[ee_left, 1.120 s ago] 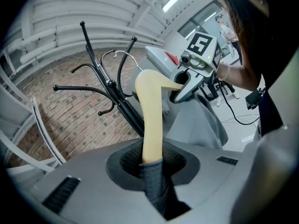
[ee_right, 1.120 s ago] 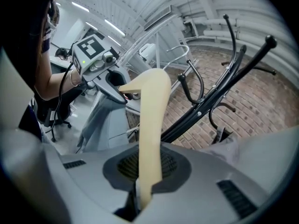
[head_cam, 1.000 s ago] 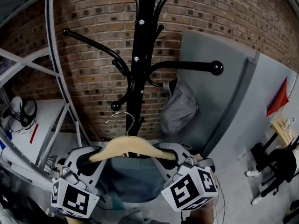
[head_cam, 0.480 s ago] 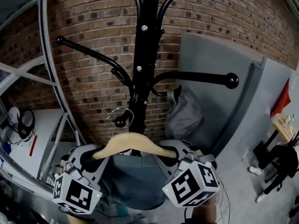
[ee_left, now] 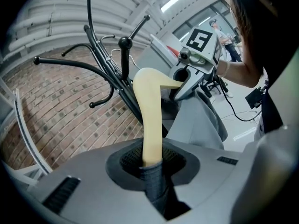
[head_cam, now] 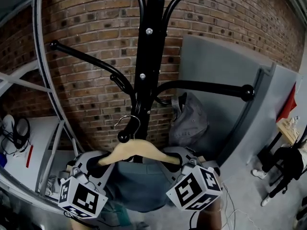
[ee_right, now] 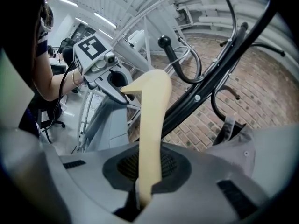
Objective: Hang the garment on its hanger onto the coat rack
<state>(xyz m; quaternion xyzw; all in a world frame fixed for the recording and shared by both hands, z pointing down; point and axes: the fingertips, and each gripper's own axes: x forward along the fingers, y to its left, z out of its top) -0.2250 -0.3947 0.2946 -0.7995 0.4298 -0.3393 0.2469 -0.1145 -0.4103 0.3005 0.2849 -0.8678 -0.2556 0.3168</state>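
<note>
Between your left gripper's [ee_left: 152, 169] fingers, one end of the wooden hanger [head_cam: 139, 150] is clamped together with a fold of the grey garment [head_cam: 136, 188]. Your right gripper [ee_right: 145, 183] grasps the bare other end. The garment hangs below, between both grips. Above them, the wire hook [head_cam: 128, 121] is near the coat rack's [head_cam: 146, 56] knobbed arm. A grey bag [head_cam: 189, 121] hangs from the rack, its contents hidden.

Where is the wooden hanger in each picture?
Head view: hanger low in the middle, under the coat rack.
Left gripper view: hanger in the middle, rising from the bottom.
Right gripper view: hanger in the middle, likewise.
Shared landmark: the black coat rack.
</note>
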